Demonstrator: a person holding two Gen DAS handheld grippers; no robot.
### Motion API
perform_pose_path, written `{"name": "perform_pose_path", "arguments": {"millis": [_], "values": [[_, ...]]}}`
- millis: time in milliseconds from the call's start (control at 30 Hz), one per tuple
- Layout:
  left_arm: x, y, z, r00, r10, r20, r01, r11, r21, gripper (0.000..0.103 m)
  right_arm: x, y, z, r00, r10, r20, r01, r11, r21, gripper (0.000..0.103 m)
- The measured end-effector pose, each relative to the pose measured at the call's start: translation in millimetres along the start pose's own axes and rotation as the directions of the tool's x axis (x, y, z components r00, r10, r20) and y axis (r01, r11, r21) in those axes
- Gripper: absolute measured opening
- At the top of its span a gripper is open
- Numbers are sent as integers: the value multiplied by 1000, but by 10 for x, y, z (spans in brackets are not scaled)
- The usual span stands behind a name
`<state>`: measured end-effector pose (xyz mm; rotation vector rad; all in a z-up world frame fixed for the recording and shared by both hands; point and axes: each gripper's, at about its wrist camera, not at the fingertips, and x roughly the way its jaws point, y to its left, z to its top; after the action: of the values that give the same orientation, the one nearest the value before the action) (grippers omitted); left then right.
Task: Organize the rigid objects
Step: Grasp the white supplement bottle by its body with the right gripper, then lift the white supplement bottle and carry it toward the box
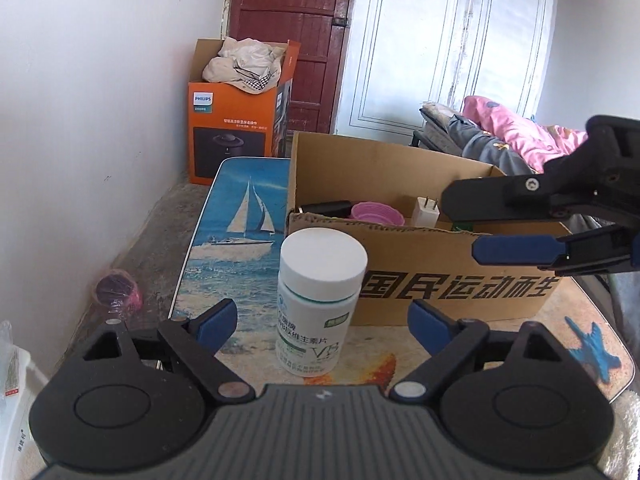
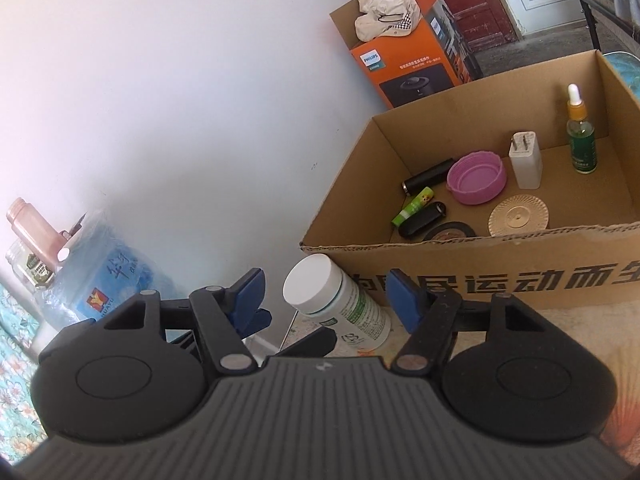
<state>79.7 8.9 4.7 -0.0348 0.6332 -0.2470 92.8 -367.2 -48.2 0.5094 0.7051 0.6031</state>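
Left wrist view shows the left gripper (image 1: 322, 322) low over the counter (image 1: 520, 344), its blue fingers (image 1: 218, 318) spread wide on either side of a white vitamin bottle (image 1: 318, 300) without touching it. The bottle stands upright with its white cap on, just in front of the near wall of a cardboard box (image 1: 460, 284) printed with black characters.

From the right wrist view, the right gripper (image 2: 326, 300) sits above the same bottle (image 2: 340, 300), fingers (image 2: 404, 300) released and apart, nothing pressed between them. In the left view this gripper (image 1: 472, 224) reaches in from the right over the box's near edge.

Inside the open box (image 2: 480, 284) lie a black cylinder (image 2: 428, 176), a green tube (image 2: 414, 206), a small black fob-like piece (image 2: 422, 220), a dark round disc (image 2: 450, 232) and a gold round disc (image 2: 518, 216). A pink lid (image 2: 476, 178) rests open side up, a white plug adapter (image 2: 525, 160) stands beside it, and a green dropper bottle (image 2: 580, 132) stands upright by the far wall.

Farther back on the floor, an orange Philips carton (image 2: 408, 68) holds crumpled pale cloth (image 2: 386, 8).
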Motion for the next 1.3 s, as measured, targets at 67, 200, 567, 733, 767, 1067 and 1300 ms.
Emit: {"name": "perform_pose_path", "arguments": {"millis": [67,200,567,733,767,1067,1300], "values": [[26,28,-14,1000,2,4,-2,1000,2,93,151,13,10,1000,-6,-17,6,1000,9,62],[116,47,-5,1000,-2,5,2,1000,13,92,384,15,23,999,-23,-32,24,999,30,55],[342,73,20,999,-48,-7,48,999,-25,58,683,-28,30,997,-20,-75,25,997,71,36],[314,57,6,999,-50,-3,50,998,-48,57,643,-69,8,997,-7,-75,14,996,92,30],[300,45,-1,999,-53,-4,52,998,-46,57,621,-83,2,997,-5,-75,12,995,98,30],[203,-249,-32,993,-114,-17,114,993,2,56,196,-200,-98,999,-31,-41,35,992,124,30],[153,-583,-61,980,-192,-46,194,979,67,55,-244,-330,-195,997,-82,2,81,985,155,32]]}}
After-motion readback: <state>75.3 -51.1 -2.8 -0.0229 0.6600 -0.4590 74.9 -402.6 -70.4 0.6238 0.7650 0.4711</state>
